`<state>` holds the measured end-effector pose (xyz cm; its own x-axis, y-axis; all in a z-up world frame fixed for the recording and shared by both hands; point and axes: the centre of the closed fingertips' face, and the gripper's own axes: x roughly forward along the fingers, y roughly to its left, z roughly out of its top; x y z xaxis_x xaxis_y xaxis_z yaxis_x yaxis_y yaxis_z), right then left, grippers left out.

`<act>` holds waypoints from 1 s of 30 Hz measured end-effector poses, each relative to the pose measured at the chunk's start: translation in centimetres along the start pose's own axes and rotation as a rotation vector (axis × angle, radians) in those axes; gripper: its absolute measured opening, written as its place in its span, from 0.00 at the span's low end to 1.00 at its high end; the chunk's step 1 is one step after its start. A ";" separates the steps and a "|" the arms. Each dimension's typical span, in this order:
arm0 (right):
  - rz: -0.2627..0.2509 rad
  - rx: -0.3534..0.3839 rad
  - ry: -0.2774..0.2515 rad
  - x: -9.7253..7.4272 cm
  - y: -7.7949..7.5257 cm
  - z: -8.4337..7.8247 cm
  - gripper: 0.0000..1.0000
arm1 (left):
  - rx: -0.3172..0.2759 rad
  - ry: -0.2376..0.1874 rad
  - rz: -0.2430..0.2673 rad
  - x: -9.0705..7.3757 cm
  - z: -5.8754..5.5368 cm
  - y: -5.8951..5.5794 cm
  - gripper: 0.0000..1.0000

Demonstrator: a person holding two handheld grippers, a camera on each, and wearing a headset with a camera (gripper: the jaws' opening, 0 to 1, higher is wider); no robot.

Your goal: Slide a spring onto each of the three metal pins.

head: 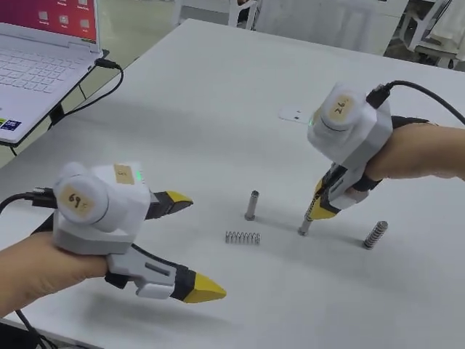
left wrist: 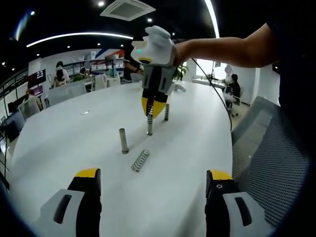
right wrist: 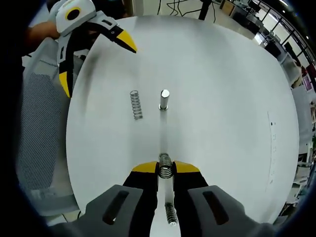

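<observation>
Head view: our left gripper, jaws wide apart, a loose spring just beyond its tips. Left gripper view: we see that spring ahead, beside a bare pin. Right gripper view: our right gripper clamps a second spring, the bare pin ahead.

table: i read it as smooth, matt white, with a faint sheen.
pin: each one bare grey metal, dull satin.
spring: each one coiled metal wire, slightly bright.
left gripper: i see a smooth white plastic shell, with yellow tips over black.
right gripper: same white plastic, matt.
chair: dark open mesh cloth.
cable: black, rubbery-looking to me.
</observation>
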<state>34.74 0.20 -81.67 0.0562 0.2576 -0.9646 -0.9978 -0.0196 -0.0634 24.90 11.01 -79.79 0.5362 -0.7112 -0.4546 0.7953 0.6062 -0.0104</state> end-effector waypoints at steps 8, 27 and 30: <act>0.002 0.019 0.011 1.6 0.3 -0.2 0.09 | 0.002 0.002 -0.008 0.0 0.0 -0.2 0.83; 0.002 0.044 0.020 2.4 0.4 -0.6 0.09 | 0.002 0.009 -0.017 0.3 -0.2 -0.3 0.81; 0.000 0.042 0.021 2.4 0.4 -0.6 0.10 | 0.004 0.010 -0.020 0.3 -0.2 -0.3 0.81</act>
<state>34.51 0.19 -84.20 0.0563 0.2369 -0.9699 -0.9984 0.0214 -0.0527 24.73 10.65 -80.14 0.5176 -0.7193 -0.4634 0.8068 0.5906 -0.0155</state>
